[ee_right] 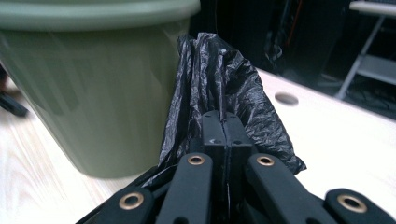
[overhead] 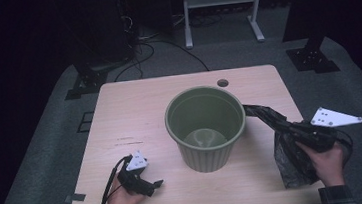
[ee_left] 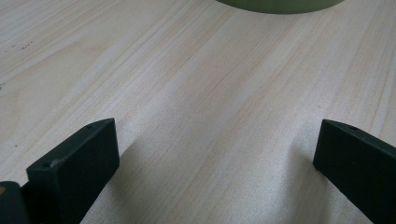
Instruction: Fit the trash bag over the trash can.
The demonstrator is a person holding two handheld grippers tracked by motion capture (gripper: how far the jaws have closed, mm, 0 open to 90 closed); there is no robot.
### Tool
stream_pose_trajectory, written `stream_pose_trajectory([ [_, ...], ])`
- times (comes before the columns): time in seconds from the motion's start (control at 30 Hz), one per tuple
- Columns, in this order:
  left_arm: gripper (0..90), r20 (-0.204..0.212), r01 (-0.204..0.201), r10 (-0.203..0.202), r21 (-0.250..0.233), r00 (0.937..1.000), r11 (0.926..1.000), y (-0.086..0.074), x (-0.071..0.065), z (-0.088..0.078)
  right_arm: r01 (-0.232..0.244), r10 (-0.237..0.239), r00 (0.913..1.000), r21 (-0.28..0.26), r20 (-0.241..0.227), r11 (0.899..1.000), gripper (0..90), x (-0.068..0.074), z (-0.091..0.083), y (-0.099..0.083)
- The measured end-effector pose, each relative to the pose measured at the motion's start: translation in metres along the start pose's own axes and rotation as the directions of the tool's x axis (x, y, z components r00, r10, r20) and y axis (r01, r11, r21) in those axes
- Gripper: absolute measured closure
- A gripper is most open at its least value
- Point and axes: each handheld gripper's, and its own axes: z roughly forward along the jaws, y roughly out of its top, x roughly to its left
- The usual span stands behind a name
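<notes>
Table (overhead: 135, 116) of pale wood stands on grey carpet (overhead: 47, 145).

Green bin (overhead: 206, 128) sits upright mid-desk (overhead: 134, 106), open end up. Right gripper (overhead: 307, 137) is off to the bin's right, clamped on a crumpled black bag (overhead: 286, 142); one end of the bag stretches up to the bin's rim, the rest hangs to the desk. Left gripper (overhead: 149, 184) rests on the desk near the front-left, apart from the bin.
</notes>
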Motion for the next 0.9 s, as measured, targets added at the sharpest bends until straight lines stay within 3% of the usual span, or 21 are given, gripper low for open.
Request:
stream_pose_trajectory([
  [0.23, 0.0, 0.0, 0.002, -0.002, -0.001, 1.0, 1.0, 0.0, 0.0, 0.0, 0.01, -0.012, 0.9996, -0.096, -0.023, 0.995, 89.9, -0.001, -0.012, 0.027],
  [0.6, 0.0, 0.0, 0.0, 0.0, 0.0, 1.0, 1.0, 0.0, 0.0, 0.0, 0.058, -0.07, 0.9953, -0.167, -0.067, 0.984, 90.0, -0.003, -0.02, 0.076],
  [0.9, 0.0, 0.0, 0.0, 0.0, -0.001, 1.0, 1.0, 0.0, 0.0, 0.0, 0.114, -0.136, 0.9862, -0.215, -0.094, 0.97, 89.9, 0.007, -0.02, 0.127],
])
